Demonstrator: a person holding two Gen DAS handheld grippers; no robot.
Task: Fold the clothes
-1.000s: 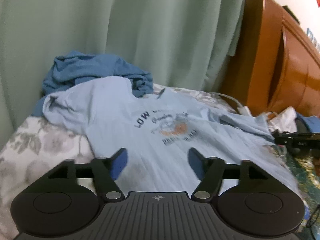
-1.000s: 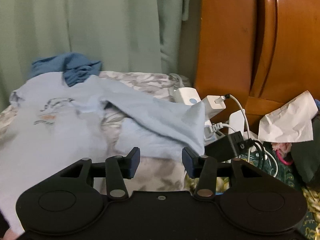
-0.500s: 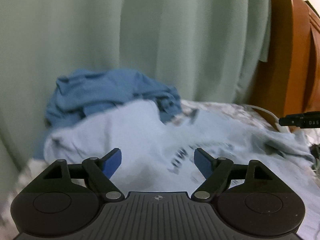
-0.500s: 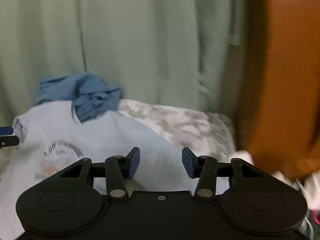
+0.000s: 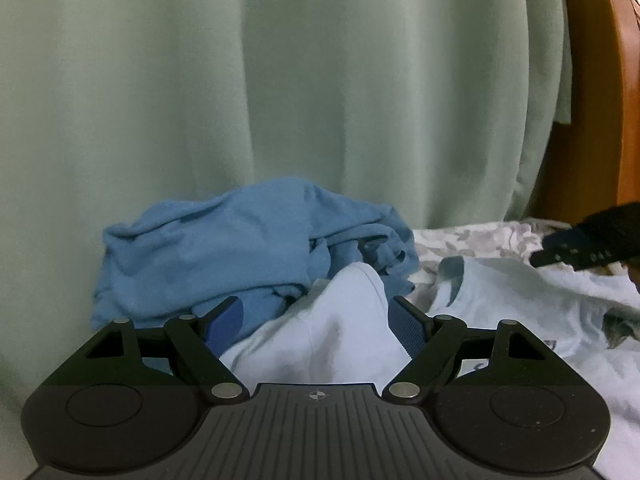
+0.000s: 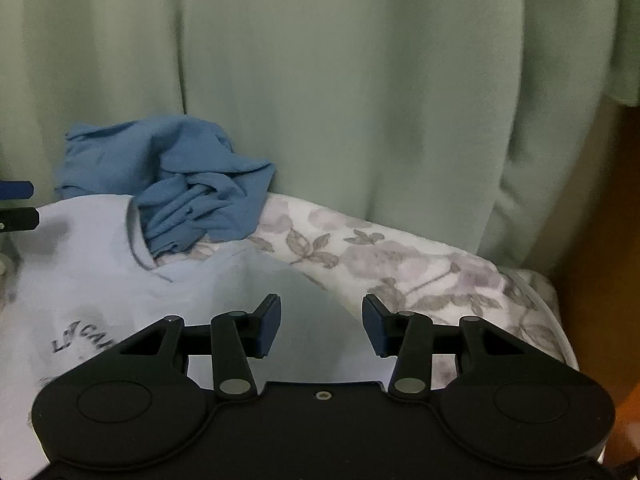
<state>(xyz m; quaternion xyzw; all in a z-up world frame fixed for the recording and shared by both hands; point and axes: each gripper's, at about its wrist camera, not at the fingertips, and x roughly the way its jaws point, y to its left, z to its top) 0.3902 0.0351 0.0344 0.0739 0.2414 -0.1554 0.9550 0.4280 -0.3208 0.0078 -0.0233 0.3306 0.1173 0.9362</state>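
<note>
A light blue T-shirt [image 5: 520,312] with a dark printed logo lies spread on the bed. My left gripper [image 5: 318,322] is open, and a raised fold of the shirt's shoulder [image 5: 344,320] stands between its fingers. My right gripper [image 6: 322,326] is open over the shirt's other shoulder [image 6: 280,288], near the neckline [image 6: 138,248]. The tip of the right gripper shows in the left wrist view [image 5: 576,252]. The left gripper's fingertip shows at the left edge of the right wrist view [image 6: 16,204].
A crumpled darker blue garment [image 5: 248,248] lies against the green curtain [image 5: 280,80] behind the shirt; it also shows in the right wrist view [image 6: 180,188]. A floral bedcover [image 6: 400,264] lies beneath. A brown wooden headboard [image 5: 600,120] stands at the right.
Both grippers moved forward toward the curtain end of the shirt. The left one now has the shoulder fold between its open fingers. The right one swung left, away from the chargers.
</note>
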